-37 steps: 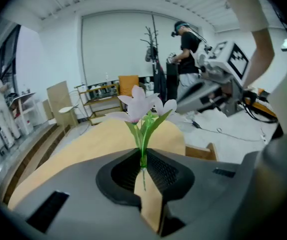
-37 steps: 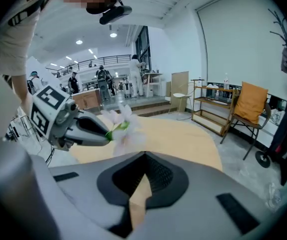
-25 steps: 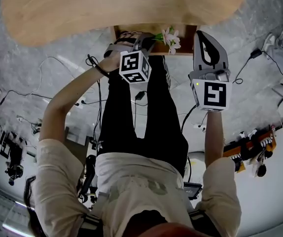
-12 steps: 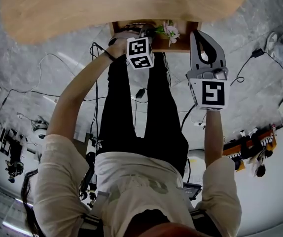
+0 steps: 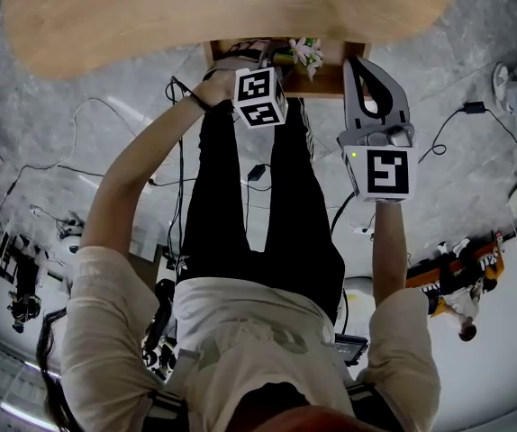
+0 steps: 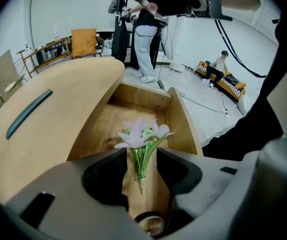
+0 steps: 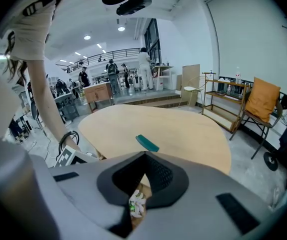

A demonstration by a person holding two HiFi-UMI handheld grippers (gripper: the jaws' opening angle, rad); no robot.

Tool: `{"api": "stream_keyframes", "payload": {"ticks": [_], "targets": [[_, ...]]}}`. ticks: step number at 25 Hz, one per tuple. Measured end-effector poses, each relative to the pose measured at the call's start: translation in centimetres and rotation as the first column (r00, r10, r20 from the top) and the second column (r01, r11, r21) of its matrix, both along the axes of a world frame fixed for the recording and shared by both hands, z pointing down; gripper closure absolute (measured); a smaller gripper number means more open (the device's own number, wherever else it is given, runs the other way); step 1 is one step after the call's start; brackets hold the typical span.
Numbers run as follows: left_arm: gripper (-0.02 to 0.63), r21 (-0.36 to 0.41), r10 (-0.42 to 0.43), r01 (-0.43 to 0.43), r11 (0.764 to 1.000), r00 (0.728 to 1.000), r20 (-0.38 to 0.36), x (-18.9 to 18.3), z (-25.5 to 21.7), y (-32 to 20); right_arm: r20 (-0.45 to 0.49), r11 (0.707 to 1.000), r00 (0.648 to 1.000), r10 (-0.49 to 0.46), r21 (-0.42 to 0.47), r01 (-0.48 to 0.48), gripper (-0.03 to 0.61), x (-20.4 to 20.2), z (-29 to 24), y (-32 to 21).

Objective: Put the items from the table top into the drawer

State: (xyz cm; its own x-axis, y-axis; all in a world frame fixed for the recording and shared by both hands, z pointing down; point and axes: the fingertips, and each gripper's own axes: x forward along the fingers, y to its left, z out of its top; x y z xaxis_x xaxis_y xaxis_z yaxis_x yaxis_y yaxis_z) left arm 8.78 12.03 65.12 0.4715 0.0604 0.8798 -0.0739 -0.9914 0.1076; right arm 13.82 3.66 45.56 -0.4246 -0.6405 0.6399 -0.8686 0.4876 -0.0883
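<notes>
A pink-and-white artificial flower (image 6: 142, 133) with a green stem lies on the floor of the open wooden drawer (image 6: 183, 119) under the table top (image 5: 150, 16). My left gripper (image 6: 142, 156) points steeply down into the drawer. Its jaws have just been opening and now stand apart on either side of the stem, the pads clear of it. In the head view the flower (image 5: 309, 50) shows just past the left gripper (image 5: 272, 59). My right gripper (image 5: 357, 63) hovers at the drawer's right edge, shut and empty. A teal item (image 7: 147, 143) lies on the table top.
My legs stand under the drawer, with cables (image 5: 105, 124) across the grey floor. In the left gripper view a person (image 6: 146, 39) stands beyond the table and another sits on an orange sofa (image 6: 223, 81). A small round brownish thing (image 6: 148, 224) shows low between the left jaws.
The left gripper has moved forward and down into the drawer with the flower, which now rests farther inside. The right gripper has stayed in place.
</notes>
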Motion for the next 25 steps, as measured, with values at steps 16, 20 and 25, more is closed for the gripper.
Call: {"api": "stream_keyframes", "payload": {"ticks": [16, 20, 25], "targets": [[0.607, -0.592, -0.798, 0.537, 0.601, 0.356, -0.487, -1.8, -22.9, -14.7, 0.026, 0.999, 1.000, -0.005, 0.044, 0.003, 0.577, -0.9, -2.5, -1.2], [0.607, -0.485, -0.744, 0.614, 0.622, 0.272, -0.610, -3.9, -27.9, -17.6, 0.045, 0.999, 0.999, -0.011, 0.054, 0.008, 0.577, -1.9, -3.1, -1.4], [0.607, -0.373, -0.683, 0.661, 0.651, 0.296, -0.668, -4.0, -29.1, -18.3, 0.057, 0.998, 0.998, -0.029, 0.064, 0.025, 0.577, -2.9, -3.2, -1.6]]}}
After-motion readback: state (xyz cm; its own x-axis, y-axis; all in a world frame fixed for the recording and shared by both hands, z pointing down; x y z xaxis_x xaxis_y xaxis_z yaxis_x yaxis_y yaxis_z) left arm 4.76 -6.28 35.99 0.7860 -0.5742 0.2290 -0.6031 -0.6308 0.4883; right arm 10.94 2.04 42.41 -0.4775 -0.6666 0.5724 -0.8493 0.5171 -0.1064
